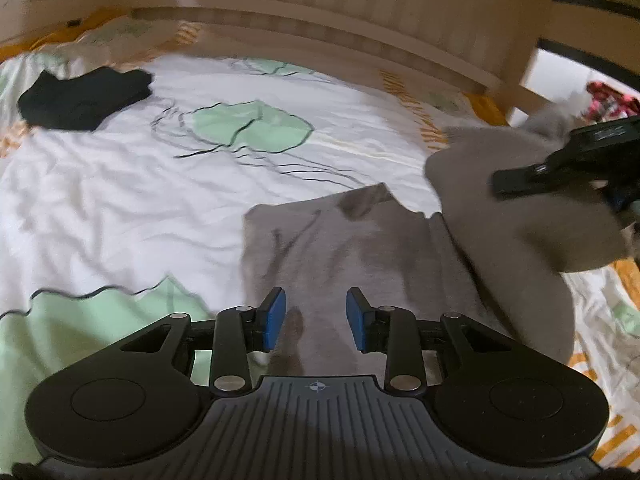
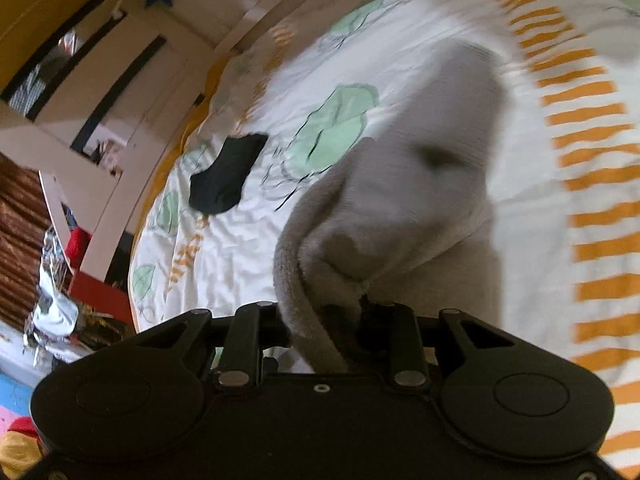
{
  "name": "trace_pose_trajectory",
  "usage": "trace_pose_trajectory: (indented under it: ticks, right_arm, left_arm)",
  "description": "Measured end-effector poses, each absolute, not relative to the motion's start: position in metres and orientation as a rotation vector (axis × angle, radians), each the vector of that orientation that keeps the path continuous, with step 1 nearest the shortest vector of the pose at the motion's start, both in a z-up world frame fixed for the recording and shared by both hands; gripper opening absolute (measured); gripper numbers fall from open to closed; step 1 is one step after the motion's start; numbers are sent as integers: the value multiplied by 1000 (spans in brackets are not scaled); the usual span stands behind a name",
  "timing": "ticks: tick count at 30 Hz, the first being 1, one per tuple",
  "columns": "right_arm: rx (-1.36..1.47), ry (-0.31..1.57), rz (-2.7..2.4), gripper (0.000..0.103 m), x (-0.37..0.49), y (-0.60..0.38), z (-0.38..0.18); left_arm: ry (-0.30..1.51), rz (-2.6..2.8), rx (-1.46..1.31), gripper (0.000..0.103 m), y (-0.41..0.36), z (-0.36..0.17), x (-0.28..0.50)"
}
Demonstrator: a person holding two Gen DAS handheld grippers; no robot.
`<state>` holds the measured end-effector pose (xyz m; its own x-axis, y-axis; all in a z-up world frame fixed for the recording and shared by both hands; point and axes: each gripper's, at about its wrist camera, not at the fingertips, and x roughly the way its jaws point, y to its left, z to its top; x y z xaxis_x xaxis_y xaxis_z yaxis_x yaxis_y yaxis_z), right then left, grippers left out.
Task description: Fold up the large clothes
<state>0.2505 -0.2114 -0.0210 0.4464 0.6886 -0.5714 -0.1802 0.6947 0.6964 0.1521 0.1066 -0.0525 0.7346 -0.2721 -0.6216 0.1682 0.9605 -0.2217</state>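
Blue-padded fingers (image 1: pixel 276 320) of the left gripper (image 1: pixel 316 320) stand well apart directly above the grey garment (image 1: pixel 344 248), holding nothing. Fabric shows between them, but whether the pads touch it cannot be told.

Location of the task item: the grey garment lies on the bed cover (image 1: pixel 120 200), a white sheet printed with green leaves and orange stripes. Its near portion lies roughly flat, with some creases, under the left gripper. Its right-hand portion is lifted off the cover and hangs in a loose fold.

Right gripper (image 2: pixel 340 320): in its own view, a thick bunch of grey fabric runs into the space between its fingers and hides the pads. The jaws appear closed on that bunch; the garment hangs away from it toward the bed cover. In the left view the same tool (image 1: pixel 560 164) is seen aloft at the right edge with the cloth draped beneath it. Both views are motion-blurred around the raised cloth.

A black garment (image 1: pixel 84 98) lies well apart at the far side of the bed, compact in outline, apparently already folded.

Assessment of progress: one item seems finished. The grey one is mid-fold, with one side raised for carrying across the flat part. That fold is not yet laid down, and further folds and smoothing likely remain.
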Motion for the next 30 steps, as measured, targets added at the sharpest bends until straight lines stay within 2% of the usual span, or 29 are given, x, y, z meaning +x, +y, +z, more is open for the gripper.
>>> trace_pose_trajectory:
  ticks: [11, 14, 16, 18, 26, 30]
  right_arm:
    - [406, 1028, 612, 38, 258, -98, -57]
    - [371, 1027, 602, 47, 260, -85, -63]
    - [387, 1032, 636, 59, 262, -80, -63]
    - [456, 1016, 684, 78, 261, -83, -58]
    - [695, 857, 868, 78, 249, -129, -17]
    - [669, 771, 859, 78, 238, -158, 5]
  left_arm:
    - [707, -225, -284, 33, 145, -54, 140]
    - [702, -223, -296, 33, 148, -53, 137]
    - [700, -222, -300, 33, 149, -52, 135]
    - [699, -216, -308, 33, 151, -51, 133]
    - [706, -217, -292, 34, 151, -47, 130]
    - [706, -202, -282, 34, 154, -44, 127]
